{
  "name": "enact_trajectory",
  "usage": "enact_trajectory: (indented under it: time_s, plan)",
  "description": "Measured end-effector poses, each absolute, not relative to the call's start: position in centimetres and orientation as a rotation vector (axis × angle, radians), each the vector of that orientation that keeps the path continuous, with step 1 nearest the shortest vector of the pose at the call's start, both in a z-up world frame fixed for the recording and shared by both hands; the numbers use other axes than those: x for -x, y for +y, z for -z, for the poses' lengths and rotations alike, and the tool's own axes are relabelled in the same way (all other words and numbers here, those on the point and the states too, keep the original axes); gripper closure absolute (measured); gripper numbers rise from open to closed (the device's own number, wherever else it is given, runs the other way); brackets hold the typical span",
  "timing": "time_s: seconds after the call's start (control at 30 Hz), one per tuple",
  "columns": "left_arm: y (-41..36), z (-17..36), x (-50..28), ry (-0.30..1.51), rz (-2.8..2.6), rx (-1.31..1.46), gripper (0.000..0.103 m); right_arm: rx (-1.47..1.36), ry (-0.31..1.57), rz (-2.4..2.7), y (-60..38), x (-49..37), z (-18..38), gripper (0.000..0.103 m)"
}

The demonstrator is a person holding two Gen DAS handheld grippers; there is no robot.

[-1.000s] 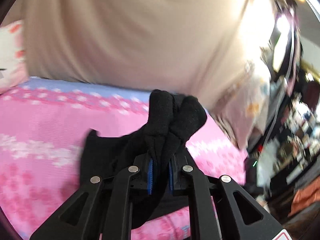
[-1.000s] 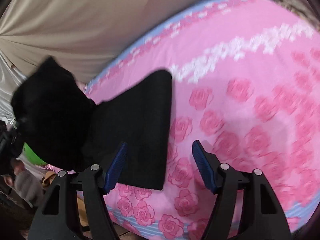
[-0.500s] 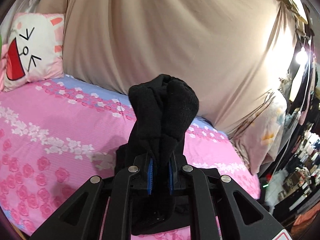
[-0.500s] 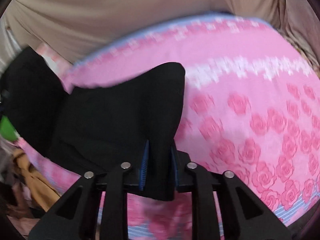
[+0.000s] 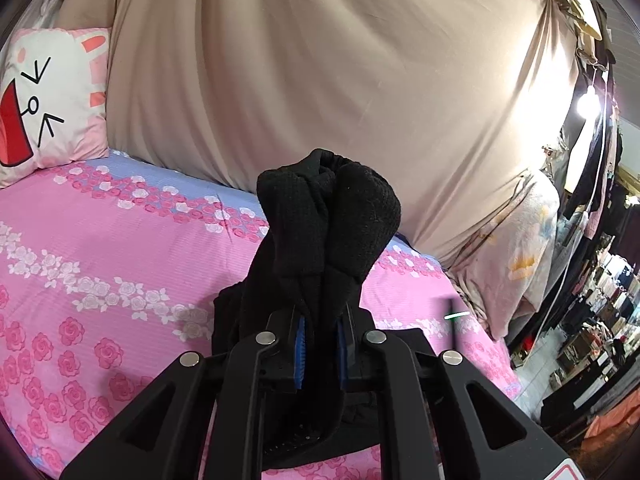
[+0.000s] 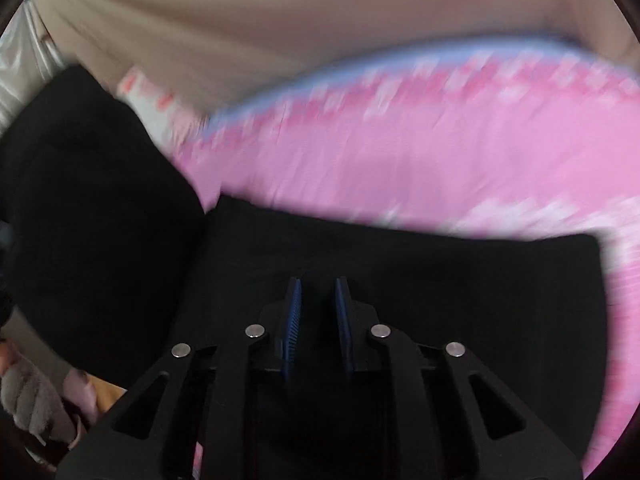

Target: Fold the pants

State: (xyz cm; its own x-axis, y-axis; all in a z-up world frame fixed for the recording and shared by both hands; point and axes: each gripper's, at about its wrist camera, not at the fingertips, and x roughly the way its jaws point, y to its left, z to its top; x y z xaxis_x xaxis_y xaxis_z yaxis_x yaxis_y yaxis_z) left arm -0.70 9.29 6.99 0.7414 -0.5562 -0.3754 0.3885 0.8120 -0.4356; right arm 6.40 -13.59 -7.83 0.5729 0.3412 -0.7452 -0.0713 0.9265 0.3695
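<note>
The black pants (image 5: 328, 216) lie partly on the pink rose-print bed (image 5: 100, 280). My left gripper (image 5: 320, 320) is shut on a thick bunch of them, which stands up from between the blue pads above the bed. In the blurred right wrist view, a flat panel of the pants (image 6: 460, 280) spreads across the lower frame. The jaws of my right gripper (image 6: 318, 292) are closing, with the black cloth pinched between the narrow-set blue pads. A second dark mass of the pants (image 6: 92, 200) hangs at the left.
A beige curtain (image 5: 320, 60) backs the bed. A white and pink cat pillow (image 5: 48, 96) leans at the far left corner. A pale floral blanket (image 5: 516, 264) hangs off the right end. Cluttered shelves and clothes (image 5: 592, 340) fill the room to the right.
My right gripper went from wide open to pinched on the pants' edge, then swept fast sideways with the cloth. The left gripper shifted early, then held still, keeping its bunch.
</note>
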Motion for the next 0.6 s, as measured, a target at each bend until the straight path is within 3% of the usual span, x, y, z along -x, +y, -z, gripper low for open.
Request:
enact_trajectory:
  time_s: [0.2,0.3,0.47,0.57,0.6]
  plan:
    - [8.8,-6.8,0.4,0.522,0.571,0.338,0.092,-0.218,0.822,-0.229,-13.1,-2.8,4.0,0.086]
    - [8.1,-6.6,0.2,0.529,0.599,0.342,0.092,-0.192,0.975,-0.224,-14.0,-3.6,7.9,0.087]
    - [6.2,-6.4,0.0,0.556,0.628,0.32,0.092,-0.274,0.876,-0.289,-15.9,0.2,5.8,0.084]
    - [4.3,-6.2,0.0,0.57,0.651,0.275,0.092,-0.246,0.988,-0.26,-16.8,0.0,9.7,0.087]
    - [3.5,-6.1,0.0,0.579,0.666,0.262,0.092,-0.251,0.945,-0.277,-17.0,0.4,9.8,0.087]
